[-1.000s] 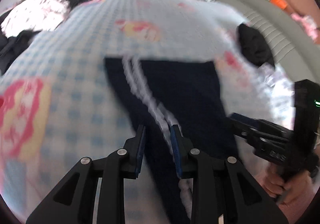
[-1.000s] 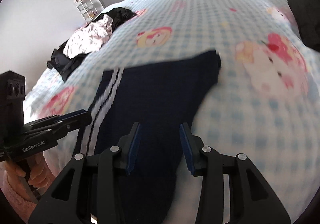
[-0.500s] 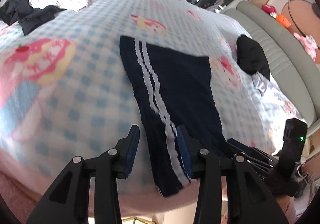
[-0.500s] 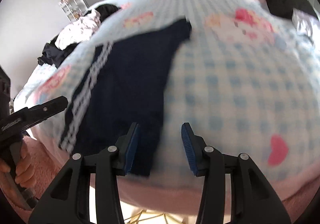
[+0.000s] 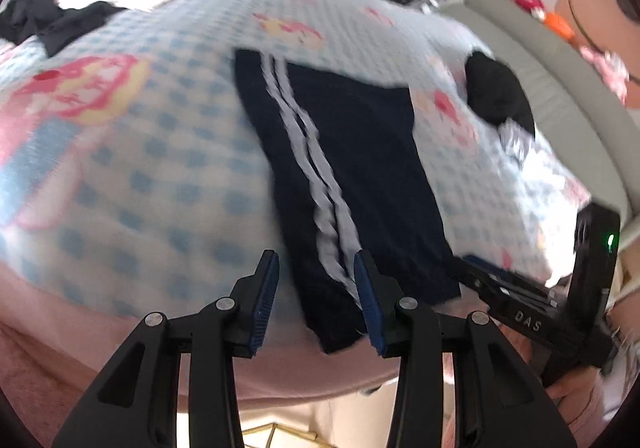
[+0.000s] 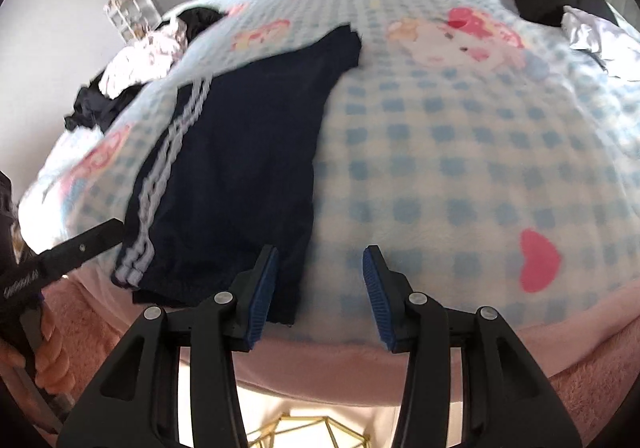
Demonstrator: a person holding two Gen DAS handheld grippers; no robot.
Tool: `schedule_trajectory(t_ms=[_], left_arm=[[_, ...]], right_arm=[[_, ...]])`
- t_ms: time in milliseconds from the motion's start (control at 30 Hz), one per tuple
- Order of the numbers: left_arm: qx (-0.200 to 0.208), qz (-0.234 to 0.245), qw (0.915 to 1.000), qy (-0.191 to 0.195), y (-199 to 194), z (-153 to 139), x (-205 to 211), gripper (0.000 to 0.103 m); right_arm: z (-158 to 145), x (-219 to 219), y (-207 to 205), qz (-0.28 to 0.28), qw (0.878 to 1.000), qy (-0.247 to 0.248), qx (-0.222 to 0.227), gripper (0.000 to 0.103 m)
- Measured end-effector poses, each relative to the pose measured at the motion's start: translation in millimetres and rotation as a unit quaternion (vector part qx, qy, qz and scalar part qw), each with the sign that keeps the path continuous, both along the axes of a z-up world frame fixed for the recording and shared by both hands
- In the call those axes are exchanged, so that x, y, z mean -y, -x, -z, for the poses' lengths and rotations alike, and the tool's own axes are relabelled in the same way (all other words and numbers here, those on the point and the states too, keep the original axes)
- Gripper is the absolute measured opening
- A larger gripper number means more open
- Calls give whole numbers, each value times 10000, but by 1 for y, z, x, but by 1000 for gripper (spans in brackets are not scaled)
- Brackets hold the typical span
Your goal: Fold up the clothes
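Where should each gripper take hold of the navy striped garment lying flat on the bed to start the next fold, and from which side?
Probably the two near corners of the navy garment, which overhang the bed's front edge. The left gripper takes the white-striped corner, the right gripper the plain one. Come from the bed's front edge: only that hem hangs free of the blanket, so fingers can slip around it.

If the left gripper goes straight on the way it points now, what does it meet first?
Most likely the navy trousers, near their white-striped hem at the bed's edge; the left gripper is open around that spot, though depth is unclear.
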State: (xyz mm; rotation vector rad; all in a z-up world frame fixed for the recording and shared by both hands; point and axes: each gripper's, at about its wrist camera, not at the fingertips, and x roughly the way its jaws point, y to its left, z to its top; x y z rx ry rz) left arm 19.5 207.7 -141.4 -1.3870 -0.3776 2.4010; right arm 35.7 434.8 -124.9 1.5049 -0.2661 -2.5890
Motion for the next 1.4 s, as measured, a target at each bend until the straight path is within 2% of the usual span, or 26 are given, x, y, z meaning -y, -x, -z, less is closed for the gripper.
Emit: schedule_trajectory(t_ms=[133,200,300,400,567,667,767,833,967,1067,1200,1300,1400], left_arm=[[236,13,9994,266,-3,9,-9,41],[306,-28,9992,270,-4,11,-7,41],[308,-99,9993,207,-7,10,1,42],[327,-175,9993,96,-10,10,10,43],[92,-35,9994,-320,-15,3,2,43],[32,41,9999,-129,-14,2,-9,43],[314,-9,9995,87,-9,14,-8,43],[416,-42,9991,-36,-10,16,0,44],[360,-142,9992,-59,-15,12,12,44],[294,-271,9984,-393,-18,11,21,44],[75,-372,9965,-749,-22,2,28,43],[-69,-512,9937,-997,-24,-3,35,43],[-66,-398,9928,-1127,-18,-4,31,43]], right_arm=[[11,5,1,-111,9998,-11,165,49],[15,3,2,-135,9997,-13,217,55],[19,-3,2,-68,9996,177,231,58],[20,-5,2,-39,9995,217,234,58],[7,3,0,320,9992,207,114,58],[-2,21,-3,31,9998,-68,-206,58],[9,30,-3,-89,9993,-340,-83,58],[19,23,-6,-78,9997,-221,7,58],[20,7,-12,-46,10000,41,41,58],[20,-5,-12,103,9994,315,39,58],[9,-18,-17,402,9957,794,-246,57],[4,-21,-18,468,9955,763,-308,57],[5,-18,-19,417,9966,642,-312,57]])
